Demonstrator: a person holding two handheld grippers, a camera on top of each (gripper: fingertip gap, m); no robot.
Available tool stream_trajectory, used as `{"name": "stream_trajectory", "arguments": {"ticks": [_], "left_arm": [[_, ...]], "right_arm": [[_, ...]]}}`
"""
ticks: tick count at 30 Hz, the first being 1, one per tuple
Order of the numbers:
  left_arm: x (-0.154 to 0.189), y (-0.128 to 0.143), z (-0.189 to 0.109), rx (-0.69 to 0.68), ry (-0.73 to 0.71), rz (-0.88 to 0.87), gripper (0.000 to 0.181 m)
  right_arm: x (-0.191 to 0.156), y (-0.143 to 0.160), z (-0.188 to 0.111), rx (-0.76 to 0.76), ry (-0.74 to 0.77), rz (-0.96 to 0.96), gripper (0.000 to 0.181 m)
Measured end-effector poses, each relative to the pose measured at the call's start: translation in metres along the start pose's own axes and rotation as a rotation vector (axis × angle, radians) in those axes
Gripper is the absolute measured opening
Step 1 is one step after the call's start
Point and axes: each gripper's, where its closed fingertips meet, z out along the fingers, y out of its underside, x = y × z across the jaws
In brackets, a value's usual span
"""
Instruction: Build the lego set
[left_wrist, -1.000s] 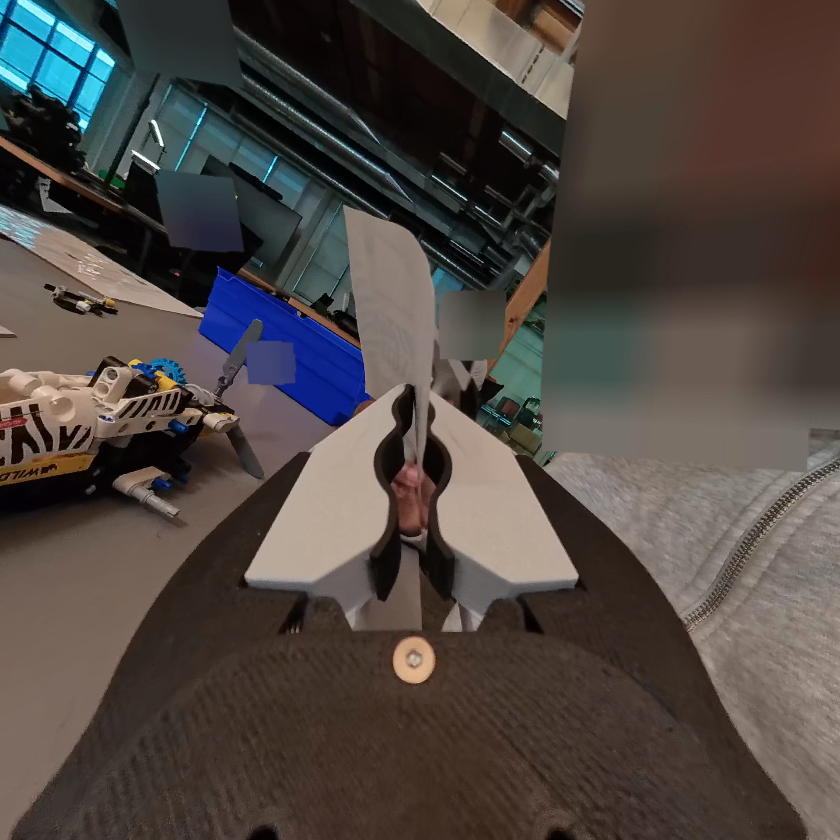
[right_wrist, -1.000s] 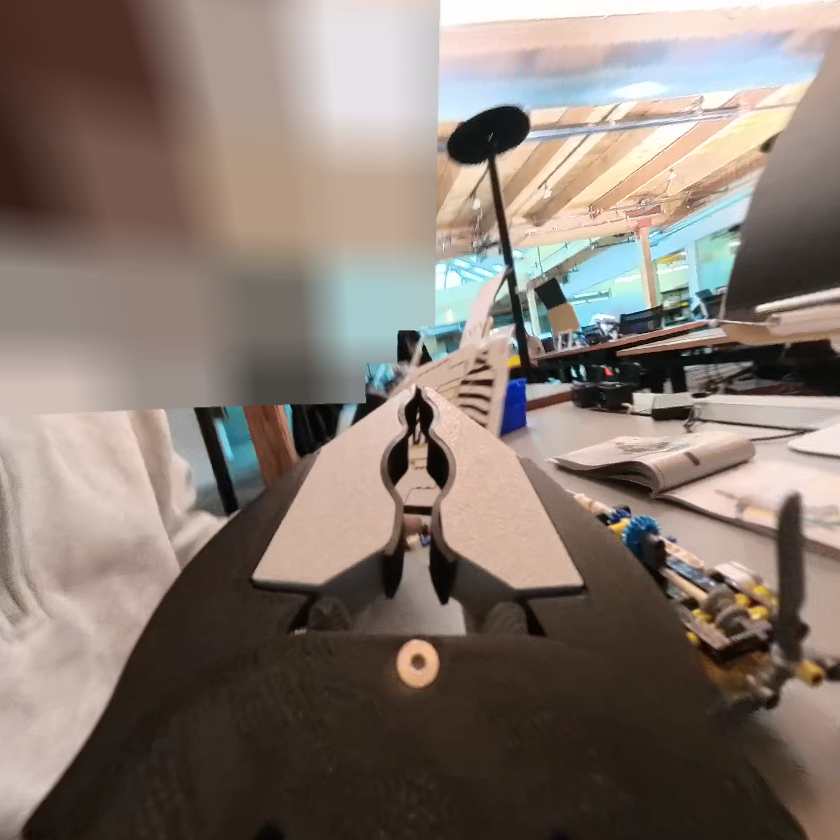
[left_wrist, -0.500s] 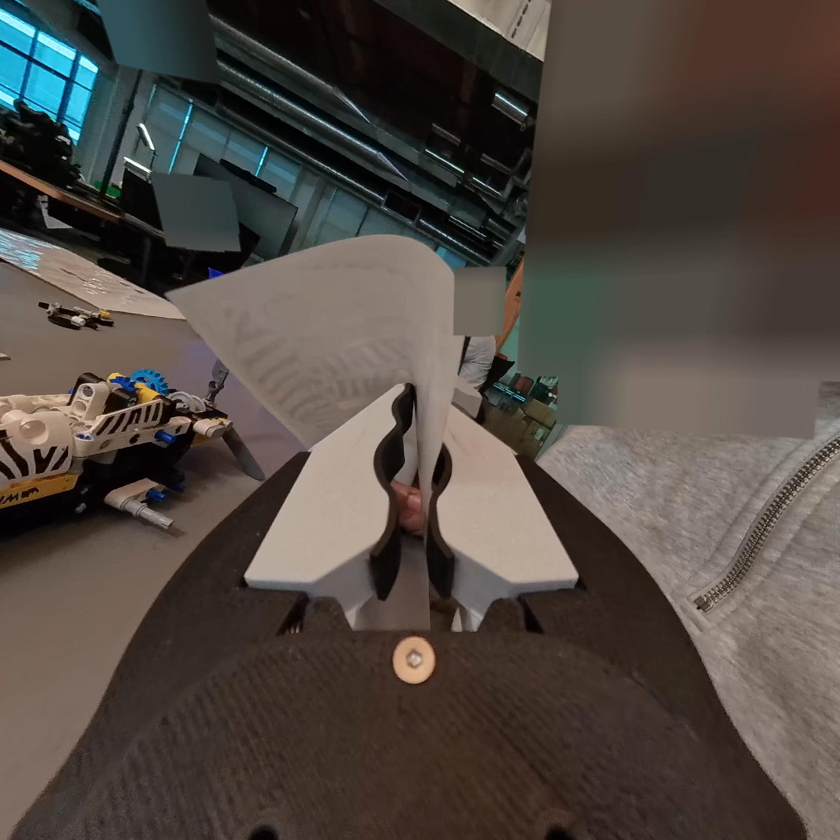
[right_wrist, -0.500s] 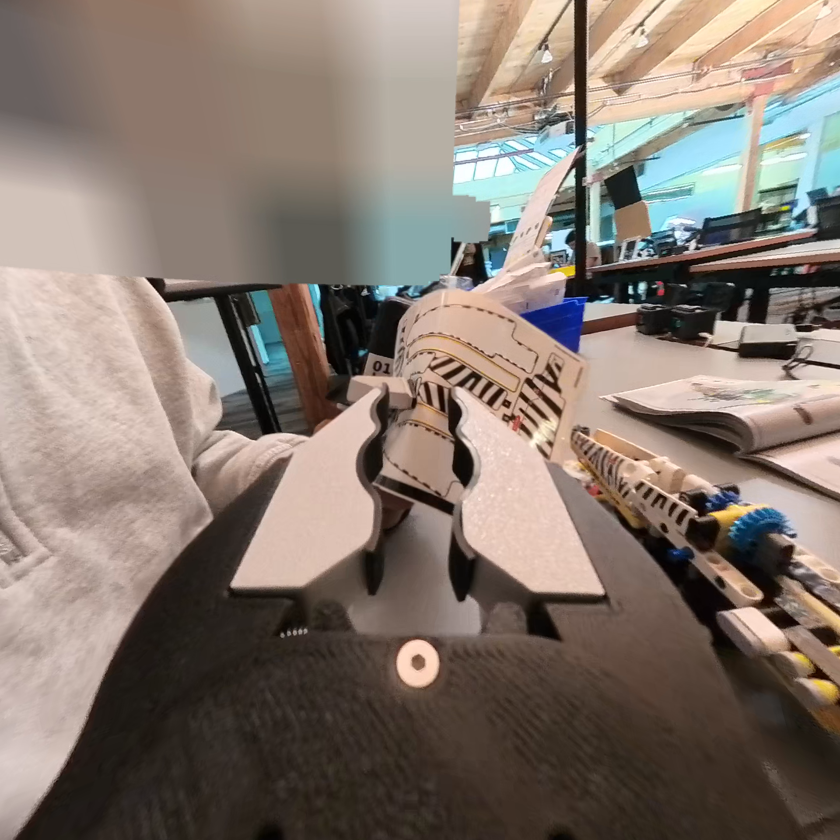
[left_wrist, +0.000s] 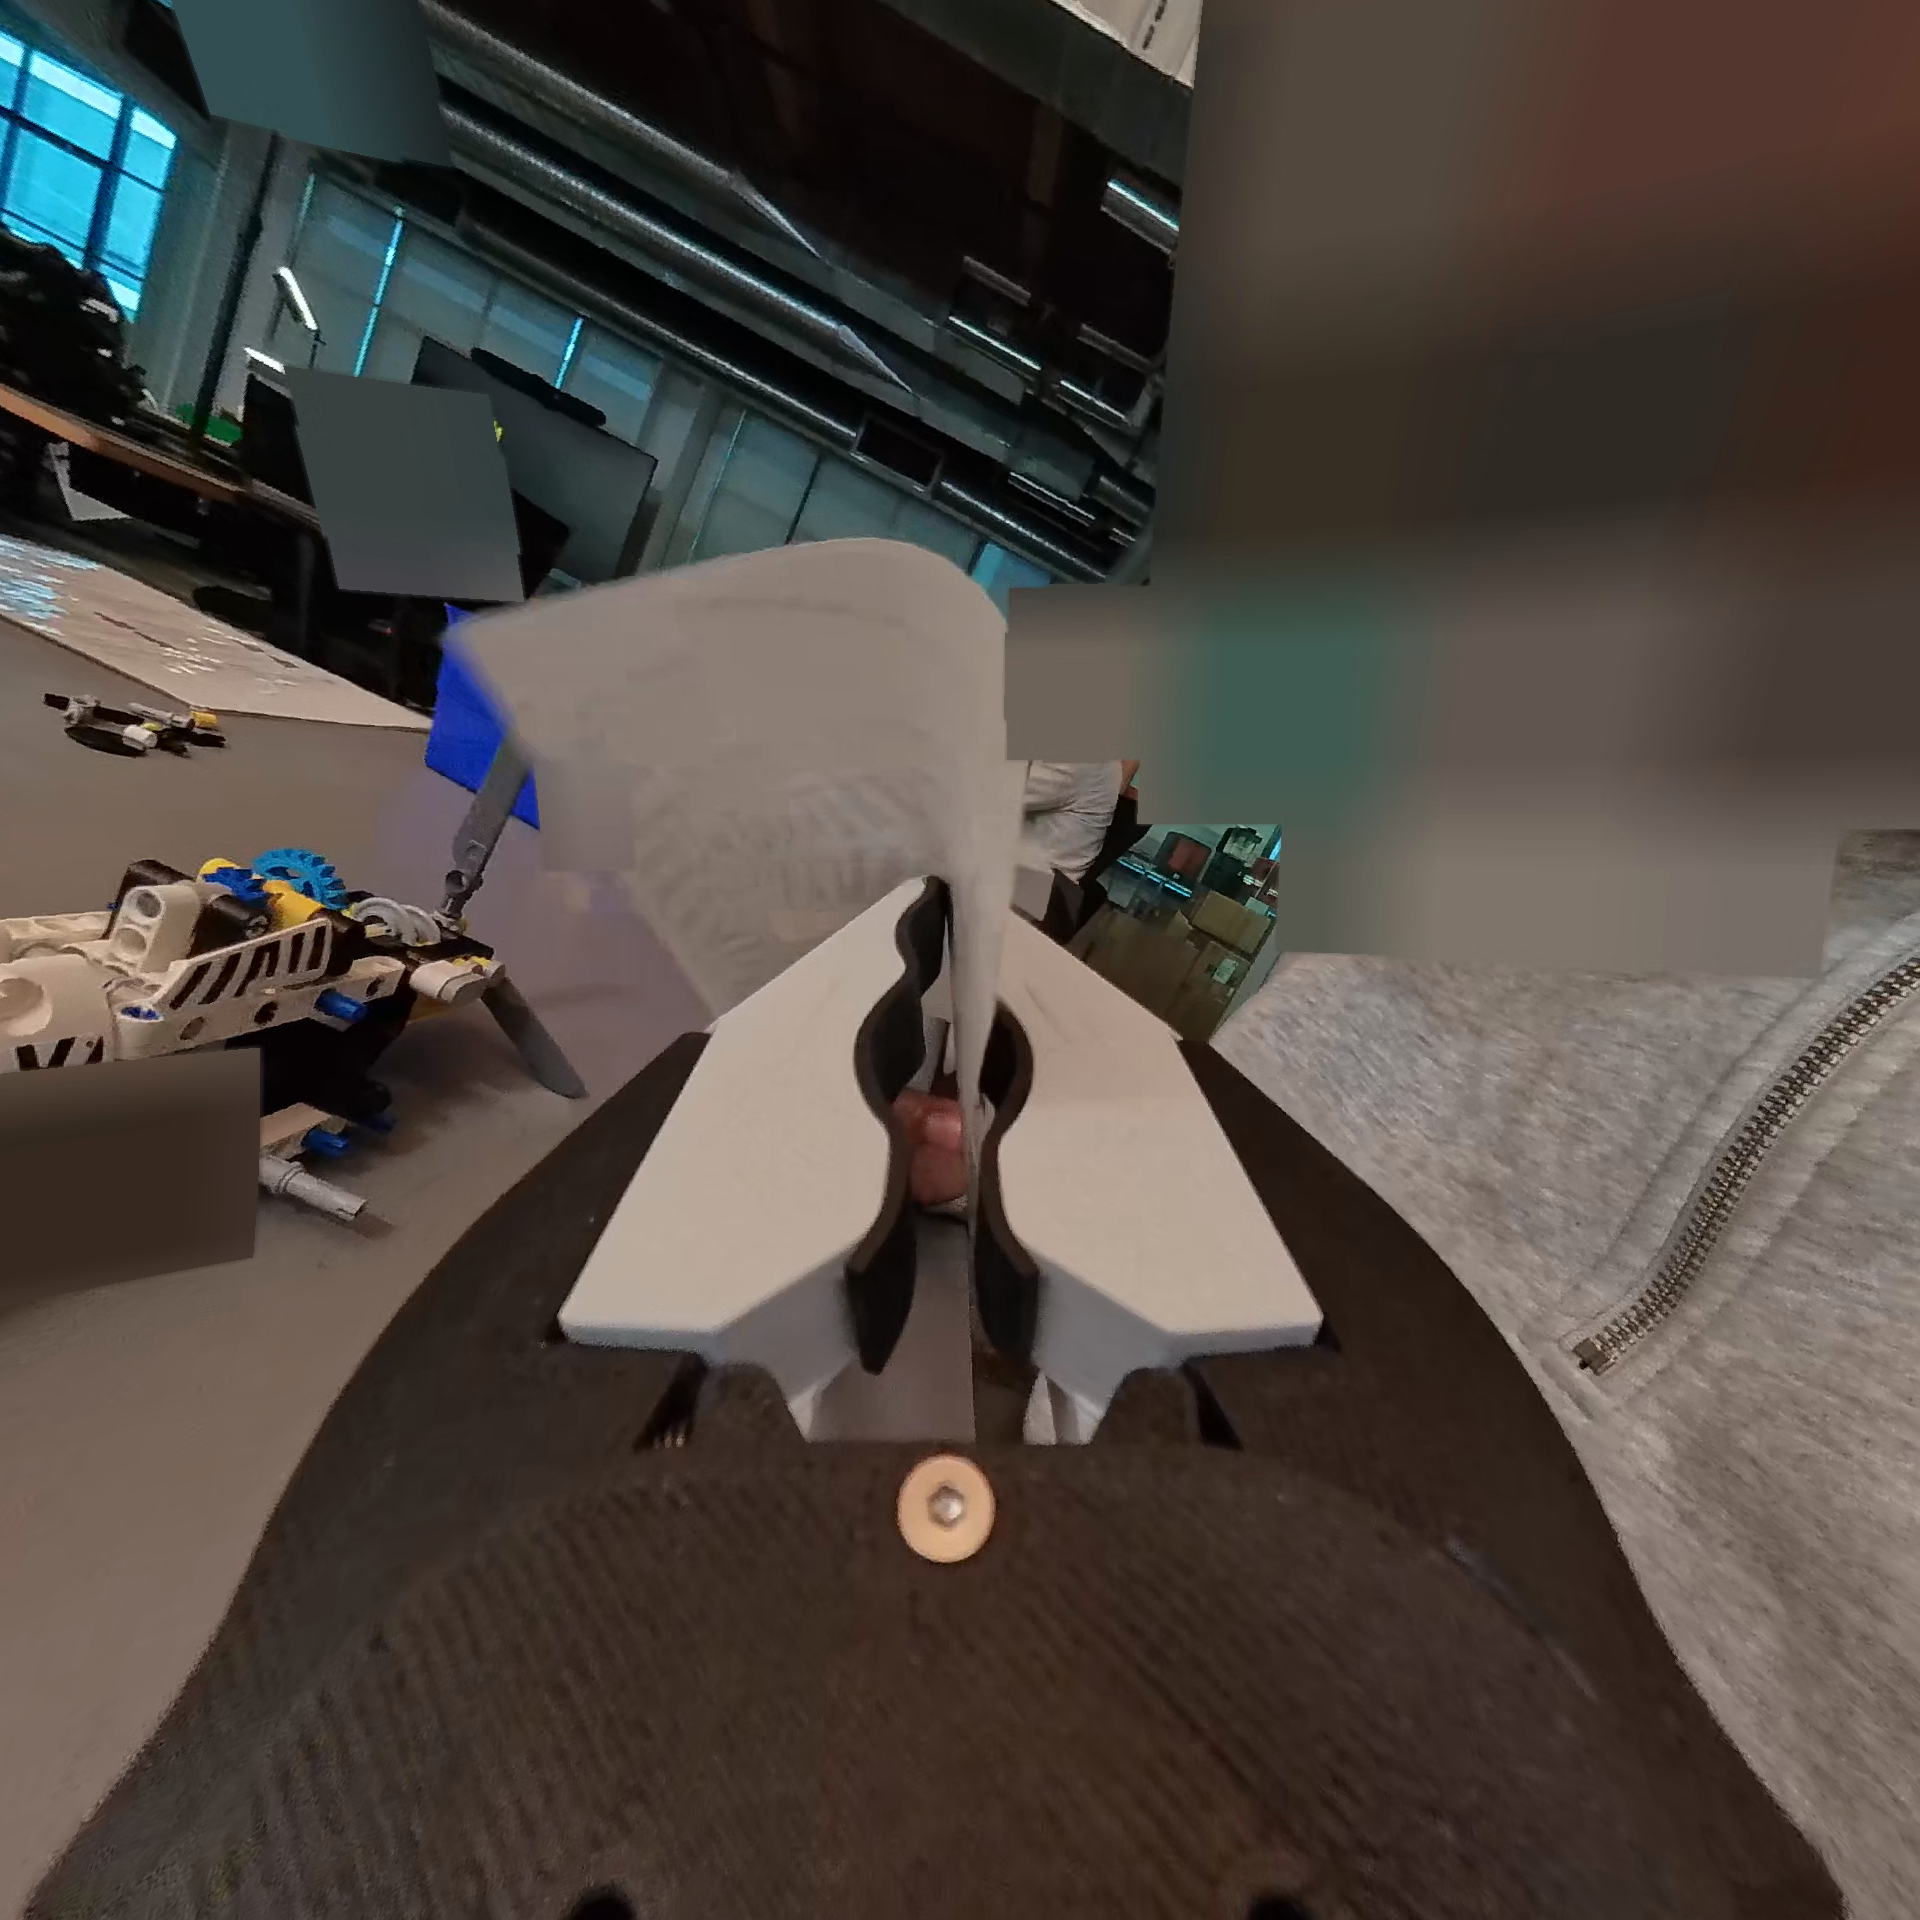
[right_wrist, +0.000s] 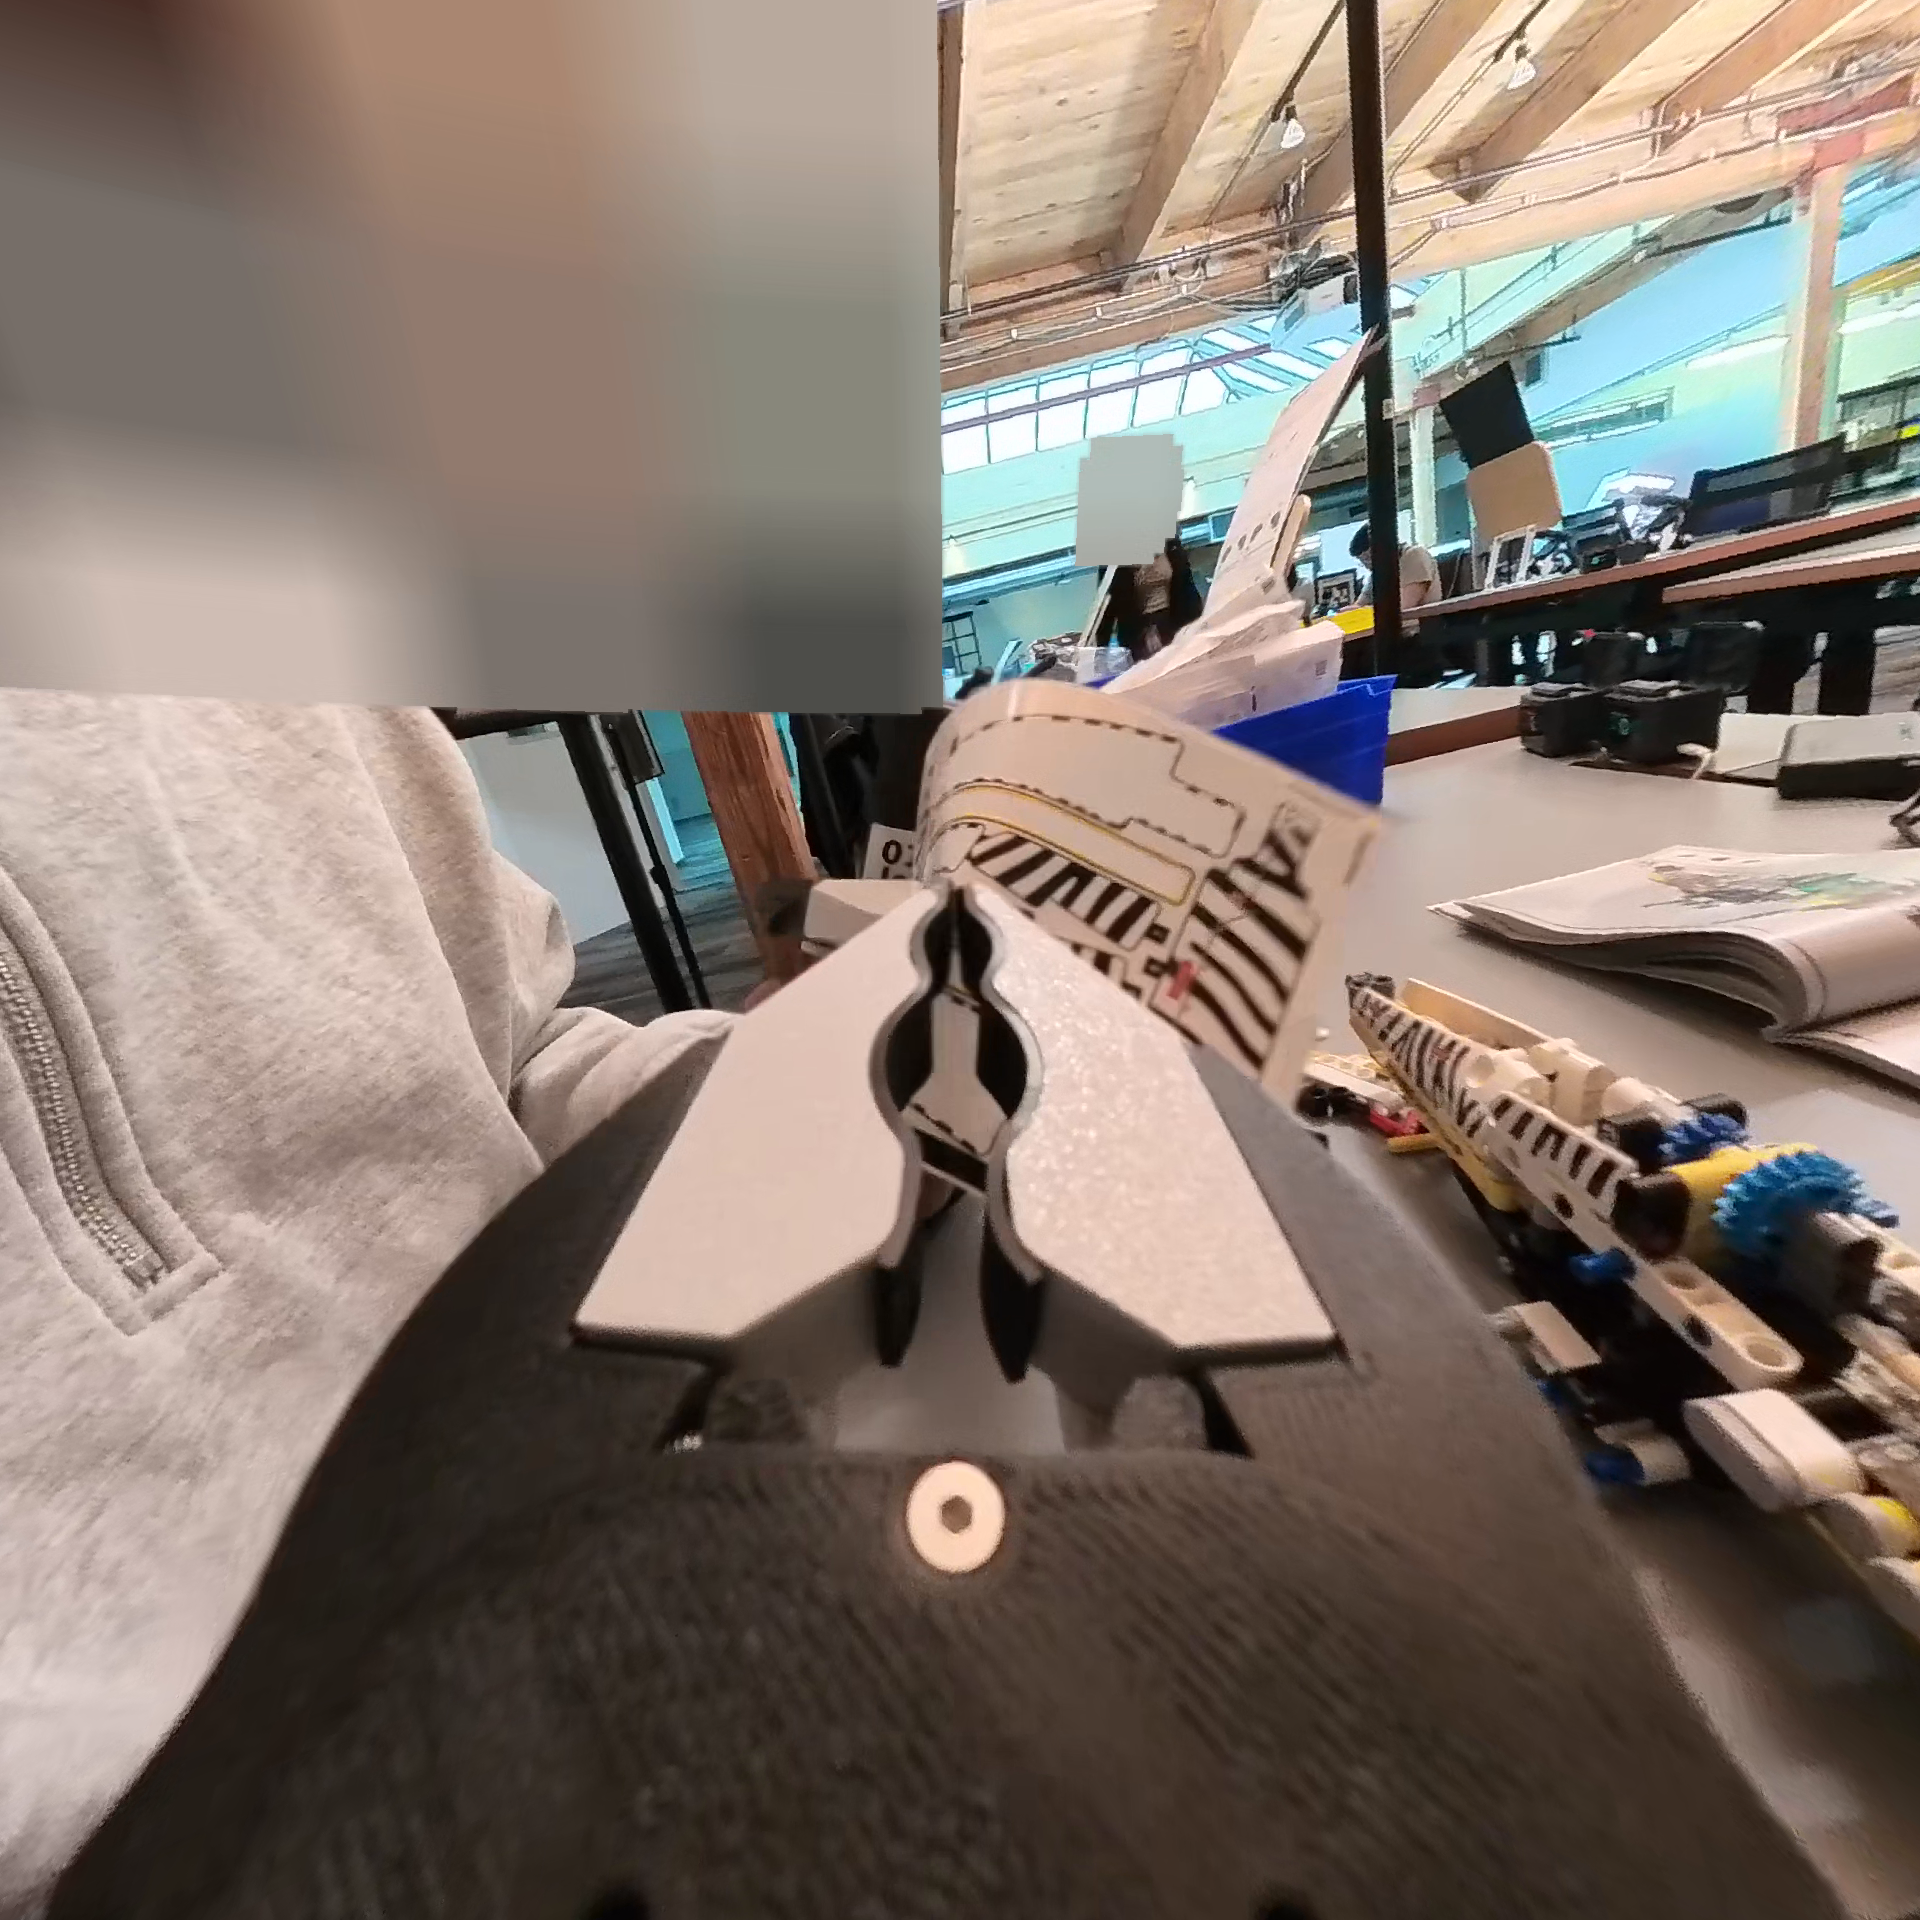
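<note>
1. The left gripper (left_wrist: 961, 914) pinches the edge of a sticker sheet (left_wrist: 790, 748), plain back showing, curled above the jaws.
2. The right gripper (right_wrist: 951, 925) clamps the same sticker sheet (right_wrist: 1143, 883) on its striped printed side.
3. The lego model (right_wrist: 1538, 1143) lies on the grey table (right_wrist: 1558, 831).
4. A blue bin (right_wrist: 1320, 732) behind holds loose papers (right_wrist: 1236, 644).
</note>
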Motion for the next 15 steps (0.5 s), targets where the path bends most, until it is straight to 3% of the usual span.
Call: {"name": "stream_trajectory", "arguments": {"ticks": [15], "left_arm": [[-0.012,-0.009,-0.006,0.057,-0.034,-0.07,0.0]], "right_arm": [[0.032,-0.039,-0.039,0.26,0.145,0.104,0.0]]}}
